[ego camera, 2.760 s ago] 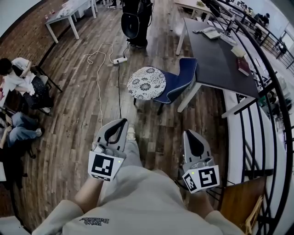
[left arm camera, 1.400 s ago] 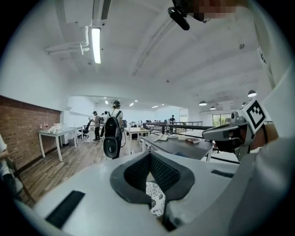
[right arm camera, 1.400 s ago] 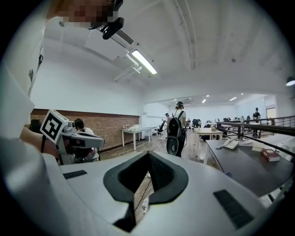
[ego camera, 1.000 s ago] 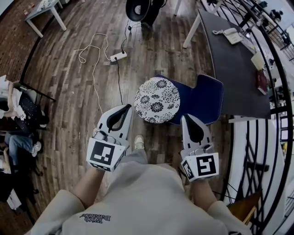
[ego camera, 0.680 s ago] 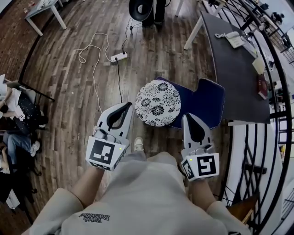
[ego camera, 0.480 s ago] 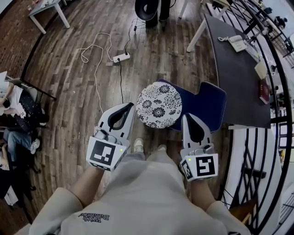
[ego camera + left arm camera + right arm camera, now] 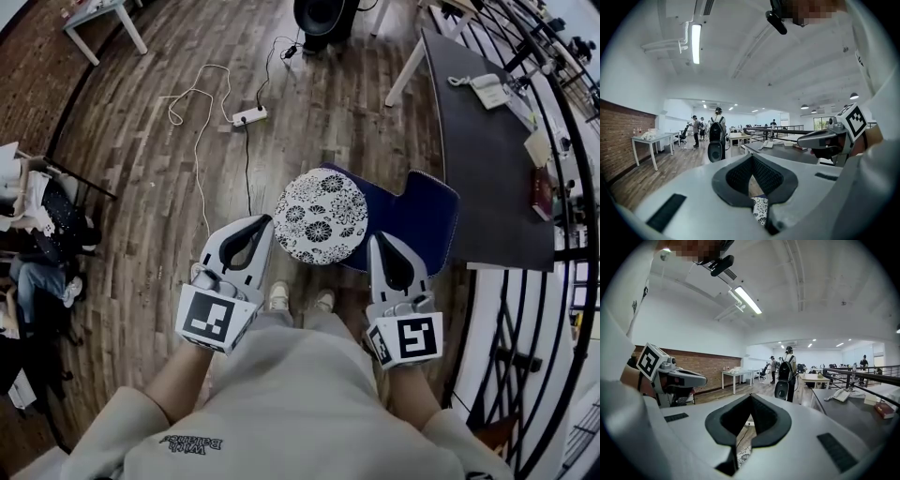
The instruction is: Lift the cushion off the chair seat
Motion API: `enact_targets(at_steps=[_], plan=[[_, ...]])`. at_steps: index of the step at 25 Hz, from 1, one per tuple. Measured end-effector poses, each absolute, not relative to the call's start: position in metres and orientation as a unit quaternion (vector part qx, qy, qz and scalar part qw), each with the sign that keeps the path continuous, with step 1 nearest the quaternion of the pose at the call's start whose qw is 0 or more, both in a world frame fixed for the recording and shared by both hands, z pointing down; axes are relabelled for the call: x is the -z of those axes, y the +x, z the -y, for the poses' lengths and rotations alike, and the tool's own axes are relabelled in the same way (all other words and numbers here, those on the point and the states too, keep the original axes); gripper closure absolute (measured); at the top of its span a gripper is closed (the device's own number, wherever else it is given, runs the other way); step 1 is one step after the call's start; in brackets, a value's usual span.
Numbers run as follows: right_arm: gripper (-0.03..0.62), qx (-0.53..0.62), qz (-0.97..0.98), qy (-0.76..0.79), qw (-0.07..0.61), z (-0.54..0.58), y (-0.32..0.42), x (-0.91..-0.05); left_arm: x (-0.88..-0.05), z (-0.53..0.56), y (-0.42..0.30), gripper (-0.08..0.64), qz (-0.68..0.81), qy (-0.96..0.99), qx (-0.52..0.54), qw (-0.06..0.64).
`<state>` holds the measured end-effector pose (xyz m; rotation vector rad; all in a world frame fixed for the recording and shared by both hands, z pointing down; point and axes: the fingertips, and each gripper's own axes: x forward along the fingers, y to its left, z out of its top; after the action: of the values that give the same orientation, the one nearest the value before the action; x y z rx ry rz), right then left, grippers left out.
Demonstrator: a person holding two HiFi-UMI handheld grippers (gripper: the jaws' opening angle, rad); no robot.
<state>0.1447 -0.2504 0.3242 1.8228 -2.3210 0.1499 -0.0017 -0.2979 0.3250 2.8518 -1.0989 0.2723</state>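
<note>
Head view: left claw (image 7: 262, 223) and right claw (image 7: 375, 240) hover closed, empty, by the floral cushion (image 7: 320, 217) on its blue chair (image 7: 417, 217); opening wide should precede gripping.

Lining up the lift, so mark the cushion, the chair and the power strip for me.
cushion (image 7: 321, 217): head view, centre of its patterned top.
chair (image 7: 424, 217): head view, blue panel right of the cushion.
power strip (image 7: 249, 116): head view, middle of its white body on the floor.
</note>
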Motion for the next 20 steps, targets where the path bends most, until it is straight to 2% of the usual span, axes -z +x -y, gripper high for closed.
enact_targets(at_steps=[13, 20], plan=[[0.589, -0.095, 0.785, 0.605, 0.088, 0.283, 0.186, -0.364, -0.354, 0.329, 0.018, 0.555, 0.394, 0.909, -0.114, 0.074], [0.589, -0.117, 0.789, 0.602, 0.040, 0.336, 0.200, -0.380, -0.368, 0.373, 0.036, 0.555, 0.401, 0.908, -0.099, 0.074]])
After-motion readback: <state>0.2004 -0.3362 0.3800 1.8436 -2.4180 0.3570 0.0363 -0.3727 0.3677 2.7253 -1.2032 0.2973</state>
